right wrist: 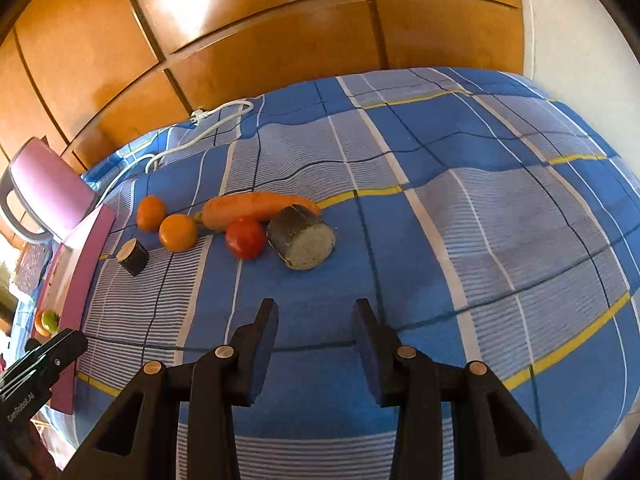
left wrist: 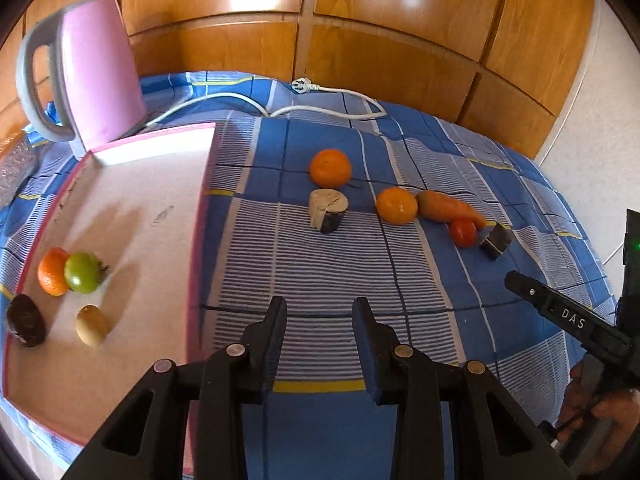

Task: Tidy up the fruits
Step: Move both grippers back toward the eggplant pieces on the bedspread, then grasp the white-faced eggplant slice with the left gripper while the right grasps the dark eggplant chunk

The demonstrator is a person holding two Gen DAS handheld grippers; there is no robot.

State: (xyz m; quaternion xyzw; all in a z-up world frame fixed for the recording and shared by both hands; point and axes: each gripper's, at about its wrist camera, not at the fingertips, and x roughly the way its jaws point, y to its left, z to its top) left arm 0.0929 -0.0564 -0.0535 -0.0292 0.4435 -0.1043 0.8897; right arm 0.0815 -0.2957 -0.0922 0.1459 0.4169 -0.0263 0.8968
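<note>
A: The left hand-held gripper (left wrist: 320,312) hangs over the checked cloth with its fingers spread and nothing between them. The right hand-held gripper (right wrist: 316,316) is likewise spread and empty, aimed at the loose group ahead of it.

B: Where is the fruit?

A: Partly sorted. The pink-rimmed tray (left wrist: 132,200) on the left holds an orange (left wrist: 52,272) touching a green tomato (left wrist: 83,273), with a kiwi (left wrist: 92,326) and a dark avocado (left wrist: 25,320) nearer the camera. On the cloth-covered surface (right wrist: 480,240) two more oranges (right wrist: 178,232) remain, one just beside a carrot (right wrist: 256,204). A red tomato (right wrist: 245,238) sits against the carrot and a cut dark-skinned piece (right wrist: 302,236). A second cut piece (right wrist: 133,258) lies near the tray edge.

B: Why this arrangement?

A: The tray appears to serve as the collection point. It sits on the left side, so the left unit is probably placed to deposit there, while the right unit is closest to the remaining items. The round fruit may roll under a poor grip.

B: Other objects?

A: A pink kettle (left wrist: 96,68) and its white cord (left wrist: 320,108) lie behind the tray, apart from the fruit.
</note>
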